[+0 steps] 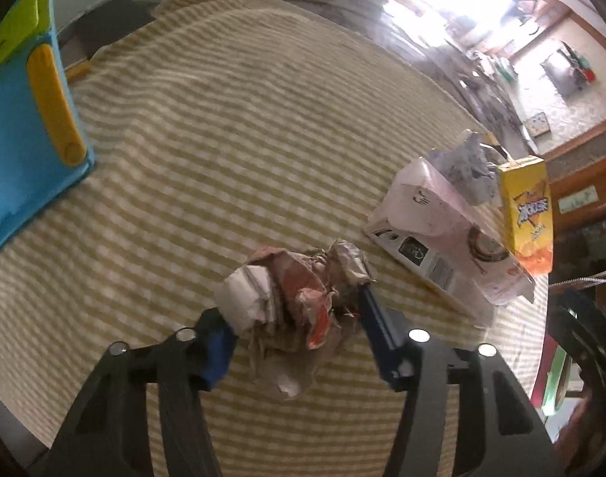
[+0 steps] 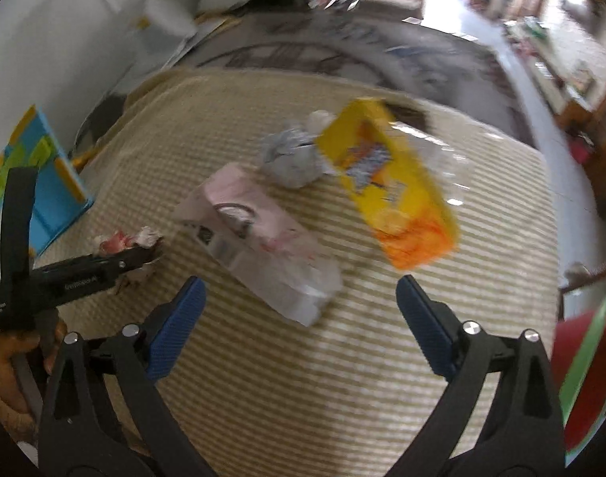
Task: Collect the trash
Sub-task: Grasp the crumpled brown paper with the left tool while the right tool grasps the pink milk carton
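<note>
My left gripper [image 1: 293, 310] is shut on a crumpled red-and-white paper wrapper [image 1: 295, 298], held just above the checked tablecloth [image 1: 223, 139]. It also shows in the right wrist view [image 2: 126, 240], gripped by the left tool. My right gripper [image 2: 299, 302] is open and empty, short of a flat pink-and-white carton [image 2: 263, 238] lying on the cloth. Behind the carton lie a crumpled grey paper ball [image 2: 289, 159] and a yellow-orange juice box [image 2: 390, 183]. In the left wrist view the carton [image 1: 442, 234], the grey ball [image 1: 470, 167] and the juice box [image 1: 527, 214] are at the right.
A blue, yellow and green plastic toy [image 1: 24, 119] stands at the table's left edge, also in the right wrist view [image 2: 44, 183]. A red bin with a green rim [image 2: 581, 377] is below the table's right edge. Floor and furniture lie beyond.
</note>
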Action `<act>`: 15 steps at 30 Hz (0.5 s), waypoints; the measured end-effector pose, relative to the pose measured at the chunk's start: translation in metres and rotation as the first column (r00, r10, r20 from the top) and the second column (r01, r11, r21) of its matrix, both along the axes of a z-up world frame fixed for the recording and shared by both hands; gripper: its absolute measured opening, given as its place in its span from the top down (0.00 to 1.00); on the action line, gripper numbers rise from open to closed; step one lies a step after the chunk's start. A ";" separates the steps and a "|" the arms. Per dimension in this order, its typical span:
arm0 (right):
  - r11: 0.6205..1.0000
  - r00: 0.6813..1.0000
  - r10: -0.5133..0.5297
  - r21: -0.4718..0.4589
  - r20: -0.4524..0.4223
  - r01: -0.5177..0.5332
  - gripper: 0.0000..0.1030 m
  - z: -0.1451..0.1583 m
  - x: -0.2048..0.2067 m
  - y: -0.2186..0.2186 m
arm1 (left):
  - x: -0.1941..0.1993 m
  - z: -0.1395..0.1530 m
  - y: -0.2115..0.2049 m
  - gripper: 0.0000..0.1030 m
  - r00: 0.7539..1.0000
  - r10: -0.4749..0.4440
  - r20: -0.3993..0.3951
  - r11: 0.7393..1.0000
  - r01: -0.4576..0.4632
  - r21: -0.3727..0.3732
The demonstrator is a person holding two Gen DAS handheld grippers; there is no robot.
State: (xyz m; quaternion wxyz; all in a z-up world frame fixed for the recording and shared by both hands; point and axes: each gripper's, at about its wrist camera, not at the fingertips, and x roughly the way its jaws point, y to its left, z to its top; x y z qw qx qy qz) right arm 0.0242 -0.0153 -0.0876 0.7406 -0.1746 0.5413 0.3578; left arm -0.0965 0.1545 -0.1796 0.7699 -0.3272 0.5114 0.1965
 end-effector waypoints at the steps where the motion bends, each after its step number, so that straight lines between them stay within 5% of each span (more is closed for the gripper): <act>1: 1.000 1.000 0.020 -0.019 -0.015 -0.021 0.06 -0.004 0.004 0.008 | -0.001 0.002 0.000 0.59 1.000 -0.014 0.011 1.000 0.014 0.006; 2: 0.999 0.999 0.039 -0.032 -0.030 -0.040 0.06 -0.009 0.008 0.013 | -0.001 0.003 0.001 0.67 1.000 -0.026 0.015 1.000 0.026 0.007; 13: 0.980 0.954 0.133 -0.108 -0.269 -0.167 0.05 -0.063 0.030 0.065 | -0.018 0.009 0.024 0.69 0.999 -0.035 0.032 0.999 0.034 0.041; 15: 0.981 0.944 0.140 -0.086 -0.299 -0.173 0.15 -0.064 0.024 0.065 | -0.021 0.008 0.027 0.64 0.999 -0.041 0.028 0.998 0.040 0.038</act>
